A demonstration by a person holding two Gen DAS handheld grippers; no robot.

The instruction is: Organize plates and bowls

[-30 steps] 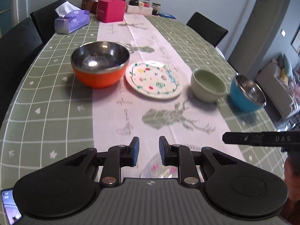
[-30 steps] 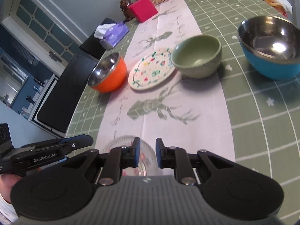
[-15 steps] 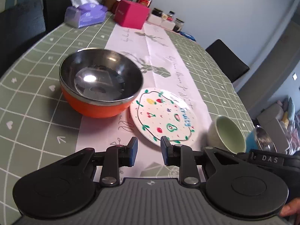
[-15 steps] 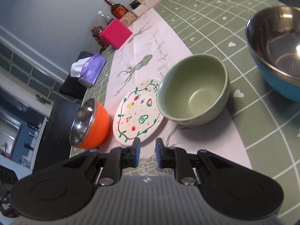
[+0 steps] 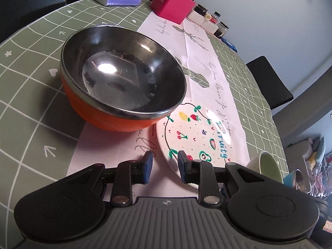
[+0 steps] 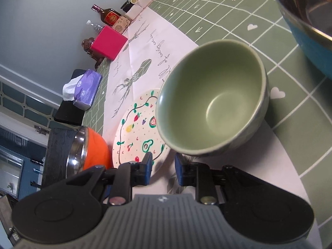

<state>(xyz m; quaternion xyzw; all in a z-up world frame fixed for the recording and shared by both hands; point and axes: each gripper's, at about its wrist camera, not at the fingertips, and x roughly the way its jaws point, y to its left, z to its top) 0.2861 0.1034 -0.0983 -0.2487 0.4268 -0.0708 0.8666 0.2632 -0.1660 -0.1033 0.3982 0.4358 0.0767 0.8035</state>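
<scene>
Steel-lined and orange outside, the big orange bowl sits furthest left on the checked green tablecloth, empty and upright, its base partly on the pale table runner. Just beside it to the right, close enough that the bowl's rim overhangs its edge, lies the fruit-patterned plate, flat on the runner. Next comes the green ceramic bowl, upright and empty, whose rim hides part of the plate in the right wrist view; whether they touch I cannot tell. Furthest right stands the blue bowl, also steel-lined, well clear of the green one.

Judging by this spread, nothing is organized yet: all four pieces sit separately in a row, none nested or stacked. Everything remains to do, probably nesting the bowls and giving the plate its own place.

Both tools are empty. The left gripper hangs low over the plate's near rim, its jaws at a narrow gap with nothing between them. The right gripper hovers just short of the green bowl's near side; its jaws are opening from a narrow gap, and only bare runner shows between them.
</scene>
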